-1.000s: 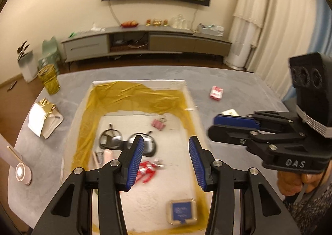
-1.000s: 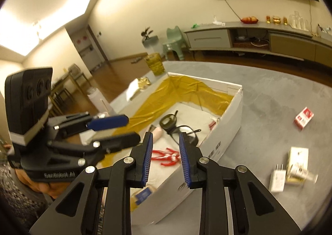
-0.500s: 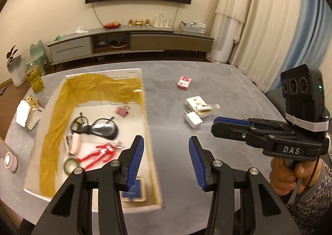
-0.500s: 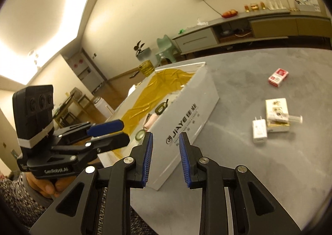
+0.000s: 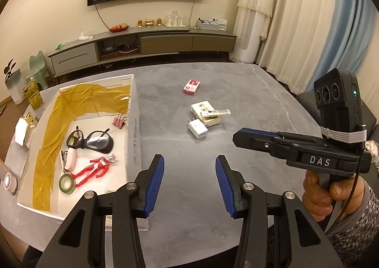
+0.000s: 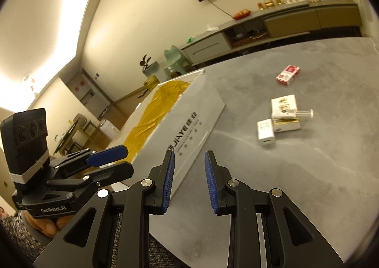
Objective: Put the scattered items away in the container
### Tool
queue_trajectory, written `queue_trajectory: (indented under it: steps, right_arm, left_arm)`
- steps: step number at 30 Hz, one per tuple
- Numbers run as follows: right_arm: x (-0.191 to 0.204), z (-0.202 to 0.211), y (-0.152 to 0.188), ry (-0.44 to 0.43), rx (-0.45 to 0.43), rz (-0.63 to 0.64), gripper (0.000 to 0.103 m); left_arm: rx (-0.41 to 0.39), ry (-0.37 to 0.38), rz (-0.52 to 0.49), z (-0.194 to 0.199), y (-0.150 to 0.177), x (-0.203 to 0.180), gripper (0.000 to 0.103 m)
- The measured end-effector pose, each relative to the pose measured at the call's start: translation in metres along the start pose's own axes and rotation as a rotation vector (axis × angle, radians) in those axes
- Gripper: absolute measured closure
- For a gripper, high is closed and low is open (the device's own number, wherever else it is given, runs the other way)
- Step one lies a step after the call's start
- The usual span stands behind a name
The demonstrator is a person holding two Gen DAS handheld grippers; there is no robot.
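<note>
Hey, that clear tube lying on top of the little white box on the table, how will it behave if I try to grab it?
The clear tube looks round and smooth, so it may roll off the white box if nudged. It overhangs the box edge, so it could tip. It looks thin and probably light; a gentle pinch seems wise.

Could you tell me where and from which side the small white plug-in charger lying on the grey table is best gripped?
Grip the small white plug-in charger across its two flat side faces, coming straight down from above. It lies flat on the grey table, its prong end beside the white and gold box, so take the end away from that box. The right gripper, open, is probably nearer.
</note>
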State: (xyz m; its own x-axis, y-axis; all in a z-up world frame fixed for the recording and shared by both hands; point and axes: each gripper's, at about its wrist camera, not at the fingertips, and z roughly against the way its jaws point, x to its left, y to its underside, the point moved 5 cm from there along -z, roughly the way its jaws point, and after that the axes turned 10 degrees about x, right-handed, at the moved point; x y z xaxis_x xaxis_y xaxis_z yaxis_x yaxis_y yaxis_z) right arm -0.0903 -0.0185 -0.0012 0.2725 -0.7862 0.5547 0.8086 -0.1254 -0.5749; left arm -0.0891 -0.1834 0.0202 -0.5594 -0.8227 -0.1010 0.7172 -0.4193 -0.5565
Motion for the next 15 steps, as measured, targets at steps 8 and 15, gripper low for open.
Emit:
queue_trajectory:
  steps: [8,15]
  right_arm:
    - [-0.010,0.015,0.003,-0.002,-0.014,-0.009,0.073]
    - [-0.019,0.025,0.001,0.005,-0.034,-0.024,0.073]
  left_arm:
    - [0.032,-0.030,-0.004,-0.019,-0.003,-0.021,0.056]
    - [0.049,-0.073,-0.003,-0.034,-0.008,-0.030,0.050]
